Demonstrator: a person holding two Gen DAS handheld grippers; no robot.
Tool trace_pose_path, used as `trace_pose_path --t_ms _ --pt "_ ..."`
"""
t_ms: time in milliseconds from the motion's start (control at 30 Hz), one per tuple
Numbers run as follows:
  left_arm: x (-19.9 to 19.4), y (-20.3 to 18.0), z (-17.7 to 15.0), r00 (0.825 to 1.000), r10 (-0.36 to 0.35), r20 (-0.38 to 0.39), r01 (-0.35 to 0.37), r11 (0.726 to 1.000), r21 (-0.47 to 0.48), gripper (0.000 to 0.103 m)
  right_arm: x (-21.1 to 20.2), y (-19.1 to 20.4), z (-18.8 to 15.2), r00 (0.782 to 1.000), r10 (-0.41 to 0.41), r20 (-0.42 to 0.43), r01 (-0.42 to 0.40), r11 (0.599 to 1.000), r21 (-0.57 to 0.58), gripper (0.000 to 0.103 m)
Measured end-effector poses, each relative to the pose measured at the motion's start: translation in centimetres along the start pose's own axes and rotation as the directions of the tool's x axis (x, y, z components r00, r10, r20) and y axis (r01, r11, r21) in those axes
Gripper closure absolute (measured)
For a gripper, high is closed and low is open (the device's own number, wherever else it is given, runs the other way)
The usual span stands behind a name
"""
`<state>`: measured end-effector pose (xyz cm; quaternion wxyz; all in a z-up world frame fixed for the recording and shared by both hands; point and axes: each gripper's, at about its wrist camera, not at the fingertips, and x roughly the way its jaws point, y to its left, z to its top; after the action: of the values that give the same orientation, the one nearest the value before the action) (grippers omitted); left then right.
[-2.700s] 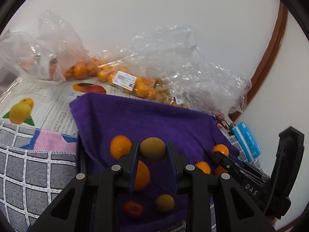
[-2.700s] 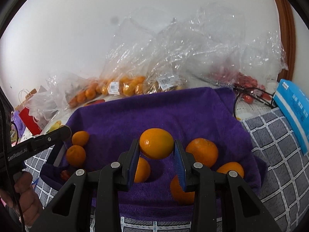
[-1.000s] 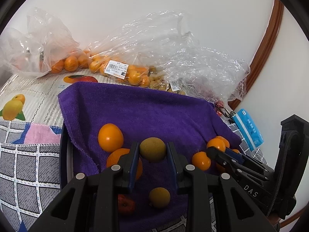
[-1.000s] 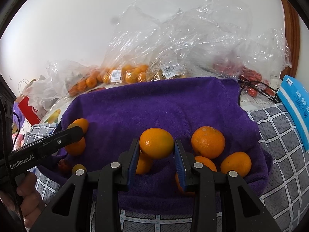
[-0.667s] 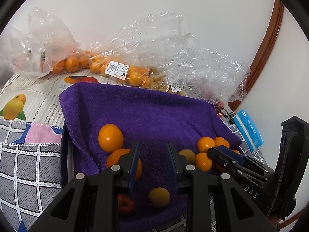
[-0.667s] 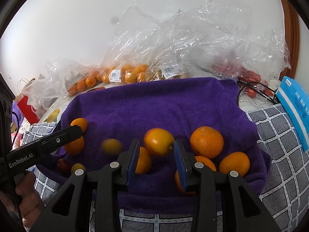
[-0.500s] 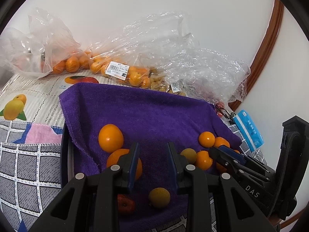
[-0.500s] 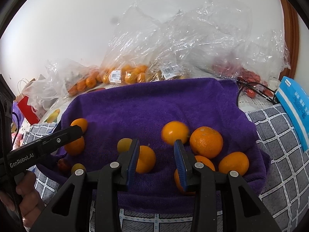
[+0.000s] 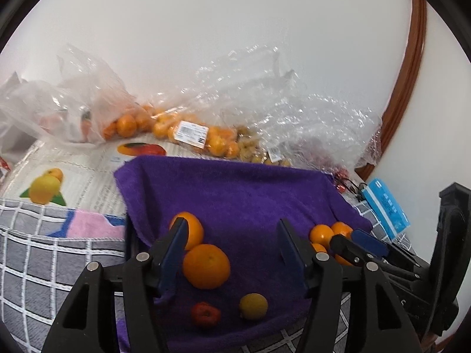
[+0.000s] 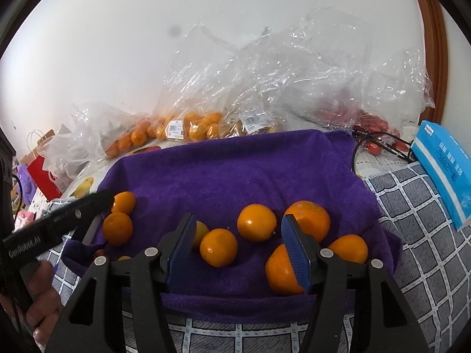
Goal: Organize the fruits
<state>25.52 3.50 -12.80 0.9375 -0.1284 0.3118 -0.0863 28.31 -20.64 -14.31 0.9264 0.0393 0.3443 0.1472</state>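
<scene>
Several oranges (image 10: 256,222) lie loose on the purple towel (image 10: 235,170), glossy and round, with a small yellow fruit (image 9: 253,306) and a red one (image 9: 205,315) near its front edge. Both the left gripper (image 9: 231,245) and right gripper (image 10: 237,242) hover with fingers spread, holding nothing. Sorting looks mid-way; next, I'd guess, another fruit needs picking from the bags (image 10: 265,88) behind.

Several round oranges (image 10: 257,222) lie loose on the purple towel (image 10: 235,170), with a small yellow-green fruit (image 9: 253,306) and a red one (image 9: 205,314) near its front edge.
</scene>
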Motion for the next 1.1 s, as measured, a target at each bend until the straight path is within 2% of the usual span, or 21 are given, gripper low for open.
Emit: trace_pose_path --t_ms 100,200,233,300,433,467,567,733,900,1100 --pt "-0.2 -0.1 0.5 0.998 0.055 -0.033 -0.055 0.998 0.010 0.043 -0.4 0.5 0.3 1.000 -0.023 0.003 0.023 0.999 -0.029 0.042" --pt "-1.0 -0.1 0.7 0.997 0.020 -0.074 -0.021 1.000 -0.014 0.042 -0.5 0.6 0.7 0.998 -0.038 -0.048 0.037 0.999 -0.027 0.042" --pt "-1.5 -0.2 0.7 0.997 0.036 -0.070 -0.037 0.999 -0.005 0.041 -0.7 0.7 1.0 0.995 -0.068 -0.070 0.067 0.997 -0.028 0.042" --pt "-2.1 -0.8 0.3 0.994 0.088 -0.065 -0.086 0.996 0.033 0.037 -1.5 0.8 1.1 0.997 -0.056 -0.059 0.055 0.998 -0.026 0.042" --pt "-3.2 -1.6 -0.4 0.982 0.153 -0.109 -0.147 0.987 0.059 0.031 -3.6 1.6 1.1 0.996 -0.064 -0.059 0.062 0.998 -0.033 0.042" --pt "-3.7 -1.9 -0.7 0.976 0.192 -0.100 -0.185 0.980 0.075 0.031 -4.3 2.0 1.0 0.996 -0.075 -0.056 0.073 0.997 -0.035 0.042" --pt "-5.5 -2.4 -1.1 0.968 0.246 -0.052 -0.240 0.966 0.099 0.031 -5.9 2.4 0.6 0.993 -0.103 -0.062 0.101 0.994 -0.030 0.041" --pt "-9.1 -3.1 -1.7 0.973 0.230 -0.030 -0.227 0.970 0.084 0.027 -8.7 2.2 -0.4 0.988 -0.121 -0.100 0.125 0.991 0.036 0.041" --pt "-12.5 -4.6 -2.4 0.975 0.220 -0.008 -0.219 0.971 0.095 0.023 -12.3 2.4 -1.2 0.983 -0.154 -0.098 0.159 0.986 0.045 0.040" --pt "-16.6 -6.6 -3.6 0.980 0.195 0.027 -0.197 0.975 0.107 0.012 -17.9 3.4 -2.7 0.990 -0.139 -0.015 0.139 0.989 0.046 0.018"
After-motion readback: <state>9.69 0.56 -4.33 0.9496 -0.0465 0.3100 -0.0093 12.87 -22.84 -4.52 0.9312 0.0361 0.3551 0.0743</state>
